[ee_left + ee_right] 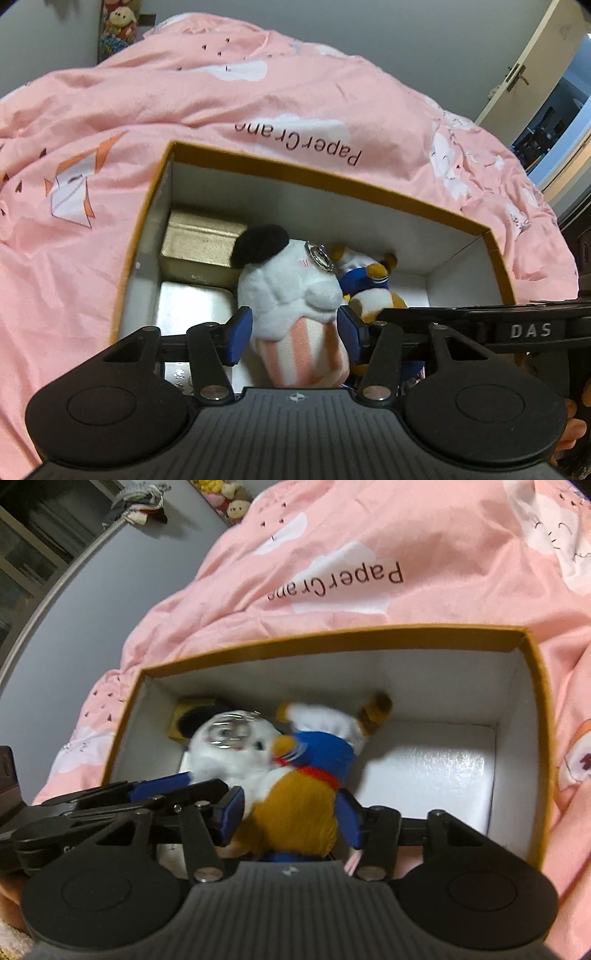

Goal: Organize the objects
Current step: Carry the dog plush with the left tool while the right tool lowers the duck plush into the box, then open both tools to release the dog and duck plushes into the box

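Both plush toys sit inside the box (388, 192). Left gripper (294, 334) brackets the white plush (291, 291), pads apparently just touching; right gripper (291, 821) likewise straddles the brown plush (295, 808), grip uncertain. Risk: the key ring (320, 257) or fur catching a pad on withdrawal, dragging a toy out.

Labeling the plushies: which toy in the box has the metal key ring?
The white plush with the black ear and pink-striped body, between the left gripper's fingers. The ring sits by its head; the brown-and-blue plush shows none.

a pink quilt (221, 110) printed "papercrane", stuffed toys (120, 22) by the wall, a door (535, 62) ajar.
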`<action>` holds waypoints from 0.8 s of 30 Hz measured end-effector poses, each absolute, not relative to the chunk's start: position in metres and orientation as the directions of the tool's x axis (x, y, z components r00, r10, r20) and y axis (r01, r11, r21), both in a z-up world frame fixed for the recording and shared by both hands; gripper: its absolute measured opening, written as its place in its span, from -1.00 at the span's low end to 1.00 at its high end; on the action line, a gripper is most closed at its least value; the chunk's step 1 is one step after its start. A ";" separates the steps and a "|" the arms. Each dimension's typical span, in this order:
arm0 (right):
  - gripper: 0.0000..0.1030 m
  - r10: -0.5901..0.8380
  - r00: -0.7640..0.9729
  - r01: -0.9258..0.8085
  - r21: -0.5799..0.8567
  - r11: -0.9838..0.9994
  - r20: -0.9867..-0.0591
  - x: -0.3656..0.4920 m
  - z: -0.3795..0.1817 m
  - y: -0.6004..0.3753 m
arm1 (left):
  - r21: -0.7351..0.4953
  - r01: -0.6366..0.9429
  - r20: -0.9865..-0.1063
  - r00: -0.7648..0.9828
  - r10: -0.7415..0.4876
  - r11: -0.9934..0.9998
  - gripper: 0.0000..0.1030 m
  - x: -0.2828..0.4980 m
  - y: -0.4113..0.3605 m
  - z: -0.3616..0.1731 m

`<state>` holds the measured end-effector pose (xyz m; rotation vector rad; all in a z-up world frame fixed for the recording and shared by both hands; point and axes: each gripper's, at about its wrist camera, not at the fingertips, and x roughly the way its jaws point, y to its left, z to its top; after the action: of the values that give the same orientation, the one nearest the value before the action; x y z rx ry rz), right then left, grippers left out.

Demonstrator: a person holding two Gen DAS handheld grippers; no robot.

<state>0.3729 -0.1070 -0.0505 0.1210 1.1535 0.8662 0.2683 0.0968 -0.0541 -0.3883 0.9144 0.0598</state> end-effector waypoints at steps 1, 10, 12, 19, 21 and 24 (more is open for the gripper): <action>0.16 0.656 0.135 -0.536 0.502 0.678 -0.742 0.371 -0.048 -0.110 | -0.300 -0.206 -0.776 0.620 -0.113 0.931 0.15 0.266 0.097 -0.051; 0.03 0.623 0.161 -0.544 0.458 0.703 -0.765 0.368 -0.048 -0.111 | -0.230 -0.160 -0.761 0.645 -0.074 0.960 -0.02 0.280 0.085 -0.049; 0.00 0.616 0.150 -0.532 0.462 0.709 -0.773 0.372 -0.054 -0.108 | -0.198 -0.159 -0.781 0.622 -0.057 0.967 -0.11 0.289 0.081 -0.055; -0.15 0.661 0.115 -0.549 0.507 0.664 -0.741 0.368 -0.064 -0.096 | -0.147 -0.170 -0.790 0.612 -0.013 0.974 -0.41 0.292 0.086 -0.051; -0.16 0.653 0.123 -0.565 0.489 0.665 -0.747 0.366 -0.063 -0.093 | -0.157 -0.164 -0.792 0.609 -0.025 0.974 -0.41 0.292 0.088 -0.052; -0.17 0.630 0.122 -0.549 0.477 0.686 -0.767 0.369 -0.067 -0.091 | -0.141 -0.156 -0.790 0.613 -0.016 0.978 -0.41 0.293 0.083 -0.058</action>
<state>0.3694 -0.0915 -0.0668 0.0836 1.1647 0.8620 0.2930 0.0830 -0.0575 -0.2035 0.9090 0.0813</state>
